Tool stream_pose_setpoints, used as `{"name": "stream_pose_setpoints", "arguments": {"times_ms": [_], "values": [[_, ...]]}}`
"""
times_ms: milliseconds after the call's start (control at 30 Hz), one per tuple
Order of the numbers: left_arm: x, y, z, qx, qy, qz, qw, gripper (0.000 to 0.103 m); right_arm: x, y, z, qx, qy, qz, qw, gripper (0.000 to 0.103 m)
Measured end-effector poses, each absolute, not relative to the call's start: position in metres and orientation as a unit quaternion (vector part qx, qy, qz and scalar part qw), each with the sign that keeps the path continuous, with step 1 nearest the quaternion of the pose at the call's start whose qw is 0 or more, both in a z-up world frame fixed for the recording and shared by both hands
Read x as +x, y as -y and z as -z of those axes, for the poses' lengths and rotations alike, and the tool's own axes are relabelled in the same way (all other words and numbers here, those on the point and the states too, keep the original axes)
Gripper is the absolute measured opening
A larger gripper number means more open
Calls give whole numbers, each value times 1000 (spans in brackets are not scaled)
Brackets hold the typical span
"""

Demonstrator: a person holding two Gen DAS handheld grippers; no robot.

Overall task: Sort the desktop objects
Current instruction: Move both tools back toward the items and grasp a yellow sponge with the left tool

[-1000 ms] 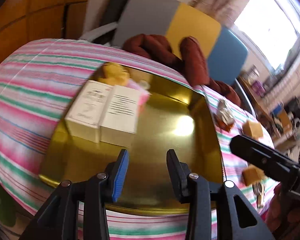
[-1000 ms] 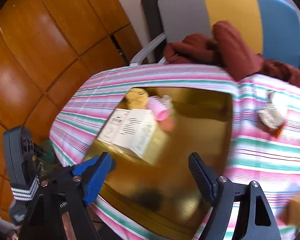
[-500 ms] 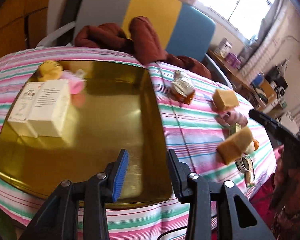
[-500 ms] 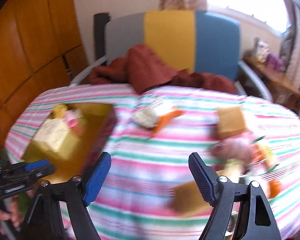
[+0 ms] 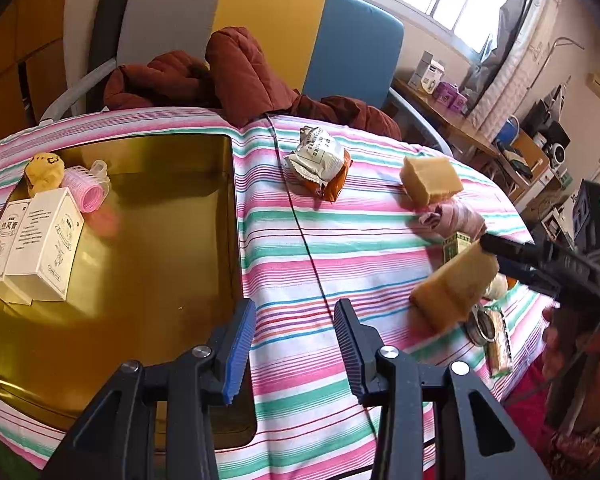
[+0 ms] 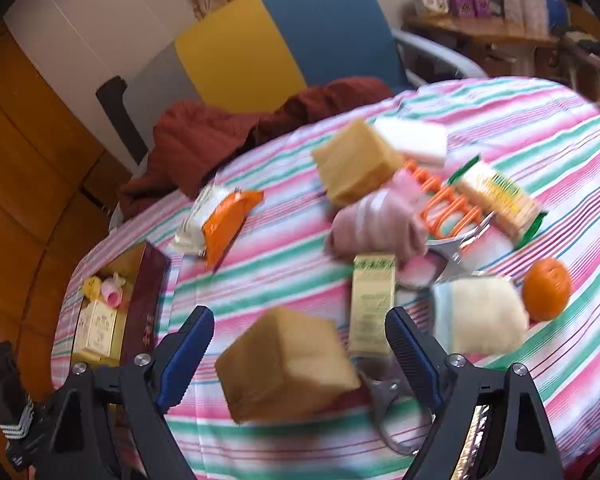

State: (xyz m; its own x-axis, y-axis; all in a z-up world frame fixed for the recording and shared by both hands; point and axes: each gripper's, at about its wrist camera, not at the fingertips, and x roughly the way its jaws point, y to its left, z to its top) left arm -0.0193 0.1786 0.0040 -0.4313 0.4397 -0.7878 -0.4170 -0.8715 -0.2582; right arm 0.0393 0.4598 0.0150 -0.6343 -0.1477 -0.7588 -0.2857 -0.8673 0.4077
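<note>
The right tool (image 6: 300, 344) hangs over the cluttered end of the bench (image 6: 540, 128), its jaws opening wide, with a tan sponge block (image 6: 288, 364) lying between them but not yet pressed by either pad. The left tool (image 5: 294, 344) holds nothing; its jaws stand narrowly apart over the striped cloth just beside the gold tray (image 5: 140, 280), which already holds a white box (image 5: 36, 248), a pink hair roller (image 5: 86, 190) and a small yellow toy (image 5: 44, 168). The main risk, as I judge it, is crowding: a small green-and-gold box (image 6: 372, 304), a fluffy white pad (image 6: 480, 316) and metal clips sit right by the block, so a jaw coming down could knock or trap one of them. The right wrist view is blurred, so a hasty close might catch only a corner, and the soft block could twist free on the way to the tray. An orange (image 6: 548, 294) nearby could roll if nudged.
</note>
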Motion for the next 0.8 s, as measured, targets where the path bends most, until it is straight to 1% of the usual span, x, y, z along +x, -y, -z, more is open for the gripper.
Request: {"name": "stream_pose_setpoints", "arguments": {"times_ms": [100, 133, 200, 233, 267, 300, 400, 500, 533, 633, 800], "values": [[-19, -182, -4, -468, 6, -846, 257, 41, 31, -436, -11, -441, -259, -859, -39, 89], [-18, -183, -4, -467, 3, -846, 257, 41, 30, -425, -14, -429, -272, -857, -84, 91], [-18, -185, -3, -468, 0, -844, 262, 41, 30, -415, -24, -404, -290, -853, -158, 90], [-18, -186, -4, -467, 0, -844, 264, 41, 32, -413, -30, -387, -300, -854, -177, 90], [-17, -188, -4, -466, -2, -843, 268, 41, 35, -414, -35, -370, -303, -861, -175, 91], [-17, -190, -4, -466, -5, -843, 269, 41, 38, -418, -39, -359, -300, -869, -161, 92], [-17, -203, -4, -468, -17, -836, 287, 42, 47, -442, -46, -346, -265, -899, -44, 93], [-13, -218, -8, -465, -24, -828, 312, 45, 52, -463, -48, -343, -249, -905, 38, 93], [-10, -224, -11, -461, -23, -826, 324, 48, 53, -469, -48, -344, -250, -904, 52, 93], [-6, -242, -16, -456, -32, -812, 362, 51, 55, -477, -46, -359, -246, -897, 83, 93], [2, -278, -20, -451, -60, -787, 418, 52, 53, -481, -36, -425, -189, -877, 118, 93]]}}
